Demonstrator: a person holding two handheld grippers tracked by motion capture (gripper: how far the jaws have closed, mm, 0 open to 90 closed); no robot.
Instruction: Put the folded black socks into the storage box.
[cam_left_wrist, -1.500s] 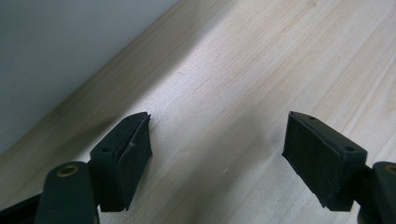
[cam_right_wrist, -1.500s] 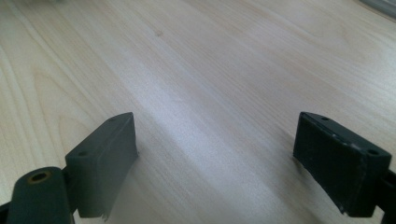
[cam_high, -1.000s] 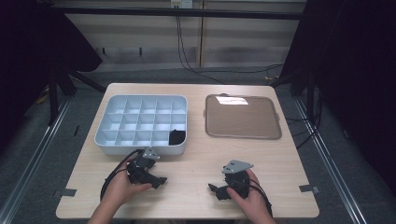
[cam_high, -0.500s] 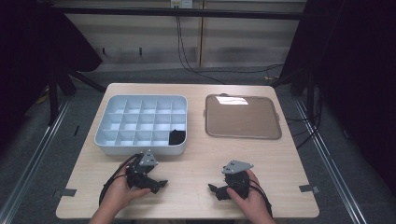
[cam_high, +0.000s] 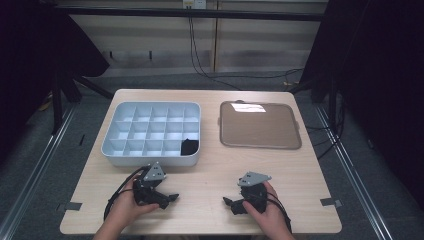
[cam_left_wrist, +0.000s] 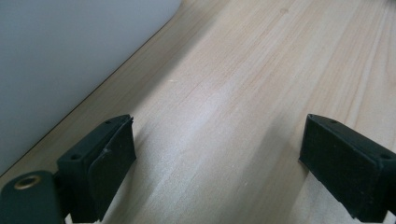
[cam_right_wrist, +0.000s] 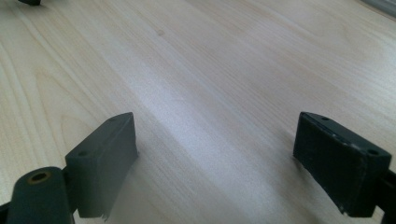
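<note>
Pale wood forms the bench (cam_high: 200, 192), set on a grey floor (cam_high: 30, 165) between dark curtains. One grey compartment tray (cam_high: 151, 152) sits left of one brown flat tray (cam_high: 260, 125); a single black object (cam_high: 189, 146) lies in the compartment tray's near right cell. Two tongs rest near the front edge, the left tongs (cam_high: 170, 197) just beside that tray, the right tongs (cam_high: 229, 202) well apart, both gaping and empty.
</note>
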